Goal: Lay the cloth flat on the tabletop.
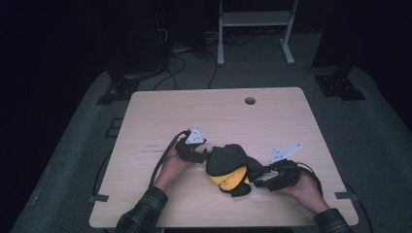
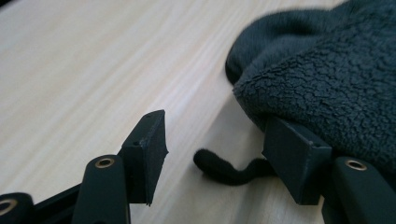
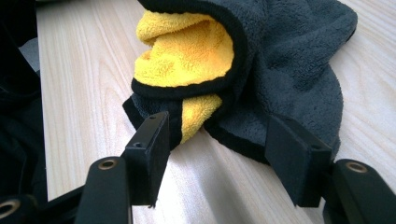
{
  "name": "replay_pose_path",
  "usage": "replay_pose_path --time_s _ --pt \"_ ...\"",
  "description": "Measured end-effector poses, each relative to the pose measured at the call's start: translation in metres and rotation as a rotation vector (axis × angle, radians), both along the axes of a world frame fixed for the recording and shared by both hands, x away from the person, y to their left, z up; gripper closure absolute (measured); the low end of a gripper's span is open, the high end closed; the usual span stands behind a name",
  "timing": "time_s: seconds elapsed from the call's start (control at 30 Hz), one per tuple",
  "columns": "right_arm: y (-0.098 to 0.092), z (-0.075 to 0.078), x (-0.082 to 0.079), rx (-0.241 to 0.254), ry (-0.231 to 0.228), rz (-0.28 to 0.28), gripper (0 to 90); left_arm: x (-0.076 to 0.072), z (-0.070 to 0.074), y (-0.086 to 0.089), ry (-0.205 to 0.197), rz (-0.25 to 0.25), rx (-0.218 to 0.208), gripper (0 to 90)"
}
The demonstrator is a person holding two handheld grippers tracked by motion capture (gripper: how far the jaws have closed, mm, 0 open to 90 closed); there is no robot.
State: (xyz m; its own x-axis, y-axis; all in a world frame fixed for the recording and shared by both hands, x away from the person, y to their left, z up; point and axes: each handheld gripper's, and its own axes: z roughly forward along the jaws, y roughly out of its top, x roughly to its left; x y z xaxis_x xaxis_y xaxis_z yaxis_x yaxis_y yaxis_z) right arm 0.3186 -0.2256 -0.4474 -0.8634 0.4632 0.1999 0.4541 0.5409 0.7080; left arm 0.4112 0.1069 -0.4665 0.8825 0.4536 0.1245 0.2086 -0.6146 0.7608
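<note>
My left tool (image 1: 203, 156) stands apart just beside the crumpled grey-and-yellow cloth (image 1: 231, 167) mid-bench (image 1: 209, 109), gripping nothing; my right tool (image 1: 260, 180) gapes at its lower hem. I judge I'm regrasping: next, pinch each edge, then spread

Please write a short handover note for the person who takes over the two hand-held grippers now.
Left hand-held gripper: open, beside the cloth's left edge, nothing between the jaws.
Right hand-held gripper: open, at the cloth's near edge, not gripping.
The grey and yellow cloth lies bunched on the table, between both grippers.
Done: cloth gathered in a heap, not flat.
Left: probably grip an edge on each side and fold or spread it.
</note>
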Motion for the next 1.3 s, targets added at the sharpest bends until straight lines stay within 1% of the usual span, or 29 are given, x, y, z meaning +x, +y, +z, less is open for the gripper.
replay_pose_path --time_s 0.03,0.1,0.13,0.2,0.27,0.37,0.4,0.43,0.47,0.5,0.53,0.57,0.63,0.7,0.77,0.87,0.9,0.93,0.97,1.07,1.1,1.17,1.23,1.3 --pt "0.0 0.0 0.0 0.0 0.002 -0.001 39.2 0.0 -0.003 -0.001 0.014 -0.003 0.021 39.6" --pt "0.0 0.0 0.0 -0.002 0.0 -0.001 39.2 0.001 -0.005 -0.001 0.049 -0.007 0.025 40.4" --pt "-0.001 0.0 0.0 -0.002 0.001 -0.001 39.2 0.001 -0.005 0.0 0.056 -0.007 0.027 42.0" --pt "-0.001 0.0 0.0 -0.001 -0.002 -0.001 39.2 0.001 -0.006 0.001 0.075 0.001 0.034 41.9" --pt "-0.001 0.001 0.0 -0.002 -0.004 -0.001 39.2 0.0 -0.007 0.002 0.083 -0.001 0.04 43.5" --pt "0.001 0.001 -0.001 -0.001 -0.003 0.004 39.2 -0.002 -0.007 0.004 0.114 -0.009 0.027 52.4" --pt "0.001 0.001 -0.001 0.0 -0.004 0.006 39.2 -0.003 -0.006 0.004 0.125 -0.019 0.033 57.0" --pt "0.002 0.001 -0.001 -0.001 -0.006 0.01 39.2 -0.005 -0.005 0.003 0.138 -0.008 0.037 61.2" --pt "0.003 0.002 -0.002 0.003 -0.005 0.011 39.3 -0.005 -0.004 0.002 0.143 -0.002 0.045 67.0" --pt "0.004 0.002 -0.002 0.006 -0.007 0.013 39.3 -0.007 -0.002 0.002 0.143 -0.005 0.062 73.8" --pt "0.005 0.002 -0.002 0.009 -0.008 0.014 39.6 -0.008 -0.001 0.002 0.141 0.01 0.078 81.4" --pt "0.006 0.003 -0.003 0.012 -0.008 0.014 39.6 -0.009 0.0 0.002 0.147 0.024 0.09 82.4" --pt "0.01 0.004 -0.004 0.016 -0.012 0.01 39.6 -0.011 0.001 0.004 0.153 0.029 0.092 83.4" --pt "0.015 0.004 -0.005 0.011 -0.014 0.005 39.6 -0.013 0.003 0.009 0.15 0.031 0.094 83.5" --pt "0.018 0.004 -0.006 0.011 -0.018 -0.001 39.6 -0.016 0.008 0.016 0.146 0.038 0.072 83.5" --pt "0.022 0.003 -0.005 0.003 -0.02 -0.015 39.7 -0.021 0.018 0.029 0.13 0.059 0.03 83.5" --pt "0.023 0.002 -0.004 0.002 -0.02 -0.023 39.7 -0.023 0.022 0.033 0.118 0.065 0.025 83.6" --pt "0.024 0.001 -0.003 0.007 -0.024 -0.029 39.7 -0.024 0.025 0.036 0.108 0.071 0.015 83.6" --pt "0.025 0.001 -0.002 0.014 -0.025 -0.038 40.6 -0.026 0.027 0.04 0.107 0.077 0.005 83.6" --pt "0.028 0.003 0.0 0.06 -0.021 -0.045 45.0 -0.028 0.031 0.048 0.095 0.097 -0.012 83.6" --pt "0.03 0.004 0.0 0.067 -0.022 -0.039 46.9 -0.029 0.032 0.05 0.093 0.101 -0.016 83.5" --pt "0.036 0.004 -0.001 0.081 -0.005 -0.018 49.0 -0.03 0.034 0.052 0.088 0.107 -0.024 83.5" --pt "0.045 0.002 -0.003 0.077 0.004 0.008 50.1 -0.032 0.036 0.053 0.082 0.106 -0.03 83.5" --pt "0.053 -0.001 -0.005 0.068 0.018 0.017 50.1 -0.033 0.037 0.053 0.08 0.102 -0.047 83.5"
